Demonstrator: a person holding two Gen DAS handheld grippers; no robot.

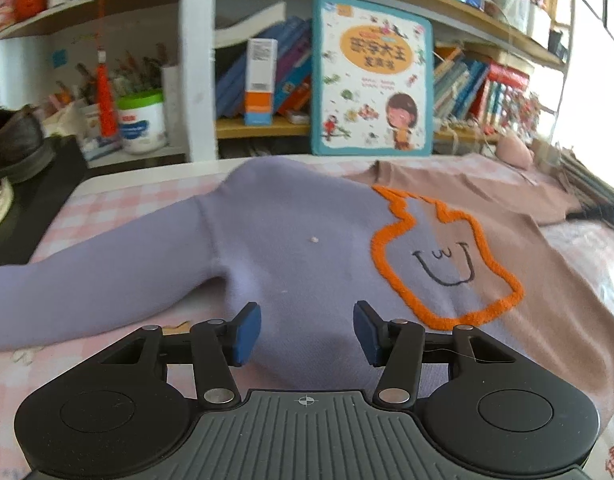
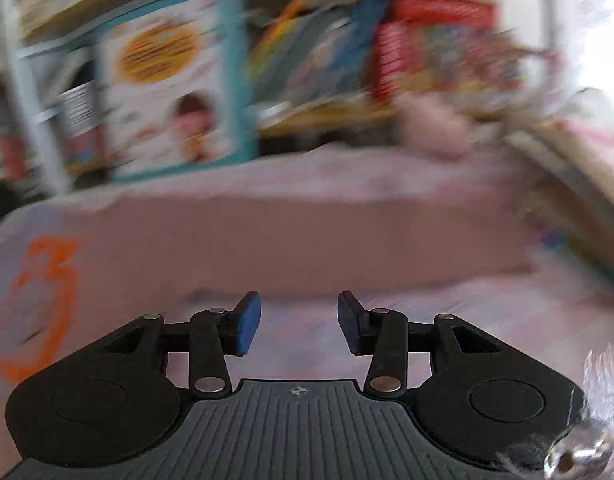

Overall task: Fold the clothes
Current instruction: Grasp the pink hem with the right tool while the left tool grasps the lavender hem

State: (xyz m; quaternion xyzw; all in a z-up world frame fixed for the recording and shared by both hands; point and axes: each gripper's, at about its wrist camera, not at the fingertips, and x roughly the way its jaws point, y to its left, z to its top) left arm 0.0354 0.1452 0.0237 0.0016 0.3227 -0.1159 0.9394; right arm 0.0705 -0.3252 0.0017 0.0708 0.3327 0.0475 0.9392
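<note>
One sweater (image 1: 291, 240) lies spread flat on the bench (image 1: 119, 196), which is covered by a pink-and-white checked cloth. The garment is lilac on one half and dusty pink on the other, with an orange outlined patch (image 1: 443, 264) bearing a drawn smiling face where the two colours meet. Its lilac sleeve (image 1: 87, 284) stretches away toward the left edge of the left wrist view.

The left gripper (image 1: 307, 332) hangs over the lower lilac body of the sweater, angled down at it; its jaws stand apart with cloth visible beneath the gap, and the blue pads (image 1: 247, 334) grip nothing. Whether the tips touch the fabric I cannot tell.

The right gripper (image 2: 299, 322) is also tilted downward, and its view is heavily smeared. Its jaws are parted and hold nothing; beneath them is pale pink surface, with the edge of the sweater's pink half (image 2: 307, 236) just beyond the tips and the orange patch (image 2: 39, 304) off to the left.

Behind the bench a shelf (image 1: 263, 128) holds many books, with one large picture book (image 1: 373, 76) standing upright facing out. One white tub with a green lid (image 1: 141, 120) sits to the left, and one dark shoe (image 1: 15, 144) at the far left.
</note>
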